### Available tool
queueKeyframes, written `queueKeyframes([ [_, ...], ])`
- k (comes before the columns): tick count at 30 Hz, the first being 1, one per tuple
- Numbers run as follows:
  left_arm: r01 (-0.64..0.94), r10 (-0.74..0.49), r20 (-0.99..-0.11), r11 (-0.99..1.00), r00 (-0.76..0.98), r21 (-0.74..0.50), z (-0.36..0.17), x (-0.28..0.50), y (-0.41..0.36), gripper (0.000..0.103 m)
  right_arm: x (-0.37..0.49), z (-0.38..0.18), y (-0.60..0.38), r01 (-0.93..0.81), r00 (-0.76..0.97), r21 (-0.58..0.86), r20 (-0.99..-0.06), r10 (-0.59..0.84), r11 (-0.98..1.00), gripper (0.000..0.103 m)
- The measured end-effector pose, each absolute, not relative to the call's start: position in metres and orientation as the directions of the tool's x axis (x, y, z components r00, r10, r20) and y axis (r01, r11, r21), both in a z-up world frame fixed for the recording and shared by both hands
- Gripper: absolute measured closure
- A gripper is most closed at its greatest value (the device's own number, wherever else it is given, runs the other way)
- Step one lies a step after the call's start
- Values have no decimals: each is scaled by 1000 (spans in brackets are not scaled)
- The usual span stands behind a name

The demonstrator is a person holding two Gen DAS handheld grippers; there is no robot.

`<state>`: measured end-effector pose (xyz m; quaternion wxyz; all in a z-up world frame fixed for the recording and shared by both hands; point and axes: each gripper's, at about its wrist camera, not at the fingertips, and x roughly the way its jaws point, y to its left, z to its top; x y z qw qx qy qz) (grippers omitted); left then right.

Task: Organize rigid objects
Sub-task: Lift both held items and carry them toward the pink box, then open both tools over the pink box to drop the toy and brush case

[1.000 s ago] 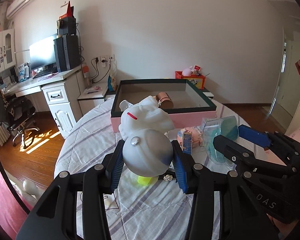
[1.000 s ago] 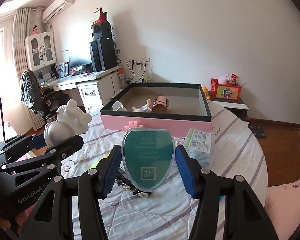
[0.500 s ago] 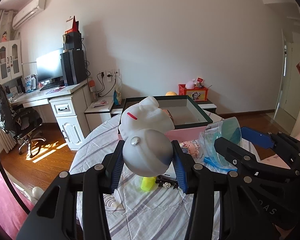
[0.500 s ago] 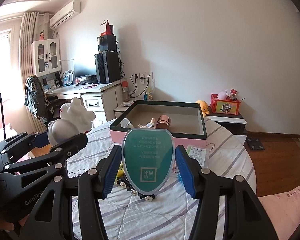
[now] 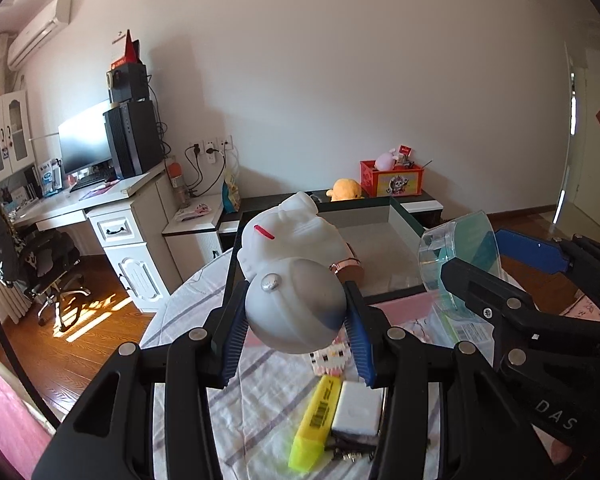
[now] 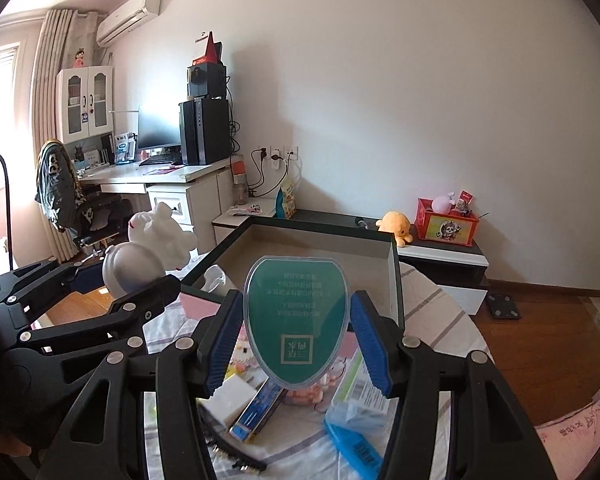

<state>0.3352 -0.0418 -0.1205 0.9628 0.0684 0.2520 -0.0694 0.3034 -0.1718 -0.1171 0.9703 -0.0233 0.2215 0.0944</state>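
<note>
- Where lettering can be read, "DAS" (image 5: 556,416) is printed white on the black body of the right claw (image 6: 296,342) in the left wrist view, and "GenRob…" showed earlier on the left one; here that spot is too dark to read.
- The green case (image 6: 296,318) carries white printed lines and a square seal, all upside down and too small to make out.
- A yellow marker (image 5: 314,424) on the striped cloth of the tabletop (image 5: 180,312) bears a barcode label; a blue pack (image 6: 356,446) near the front edge shows another barcode.
- The white toy (image 5: 296,276) has its rounded grey base toward the camera and its long axis running away toward the box (image 6: 396,276), head farthest out.
- The left claw (image 5: 296,334) is partly spread, its blue pads pinching the toy's grey base above the tabletop.
- The right claw is partly spread too, pads pressed on both side edges of the green case, which stands upright, wide end up, above the clutter before the box.
- A copper cup (image 5: 346,270) lies inside the box.
</note>
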Motion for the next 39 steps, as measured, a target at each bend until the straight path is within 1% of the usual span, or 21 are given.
queueKeyframes([
  [3,182,-104,-513,978,852,104,-122,378,-49,57,341,-116,-175,-194,876,-16,-454,166,981,46],
  [6,198,-122,-561,977,818,76,-132,424,-52,57,380,-123,-178,-191,860,-23,-486,156,981,46],
  [9,175,-91,-618,982,781,76,-151,462,-54,57,416,-140,-182,-189,829,-19,-539,149,982,46],
  [14,168,-77,-693,984,716,64,-189,495,-49,57,449,-173,-188,-178,773,-1,-619,139,984,46],
  [17,144,-45,-708,986,704,81,-202,503,-50,56,457,-187,-194,-171,753,13,-643,139,985,46],
  [19,141,-30,-698,985,716,103,-202,501,-52,52,458,-189,-197,-169,746,30,-649,147,985,46],
  [20,146,-40,-695,985,718,94,-199,498,-51,40,458,-189,-199,-170,747,36,-647,152,985,46],
  [21,151,-54,-690,985,722,80,-195,493,-51,23,454,-187,-200,-160,761,38,-632,147,986,43],
  [22,146,-59,-679,987,732,72,-190,487,-48,16,453,-183,-201,-149,769,38,-623,140,988,40],
  [23,137,-56,-662,988,748,71,-184,479,-47,8,450,-179,-202,-142,773,44,-619,138,989,30],
  [24,131,-55,-642,989,765,72,-177,470,-45,3,444,-174,-203,-140,781,55,-607,144,989,21],
  [26,119,-50,-609,990,792,73,-163,449,-38,0,427,-161,-202,-136,808,51,-572,140,989,21],
  [28,102,-48,-579,993,814,60,-150,424,-30,0,405,-148,-202,-130,828,52,-544,137,990,20],
  [30,92,-58,-549,995,834,35,-139,396,-22,0,375,-136,-200,-130,851,56,-506,140,990,16],
  [33,79,-54,-501,997,864,27,-126,353,-14,0,333,-121,-193,-136,878,45,-458,141,990,16],
  [37,76,-52,-453,997,890,35,-114,298,-14,0,285,-107,-185,-140,898,36,-417,142,989,16],
  [39,51,-26,-427,998,904,47,-110,272,-13,0,259,-102,-182,-142,905,47,-399,149,989,16],
])
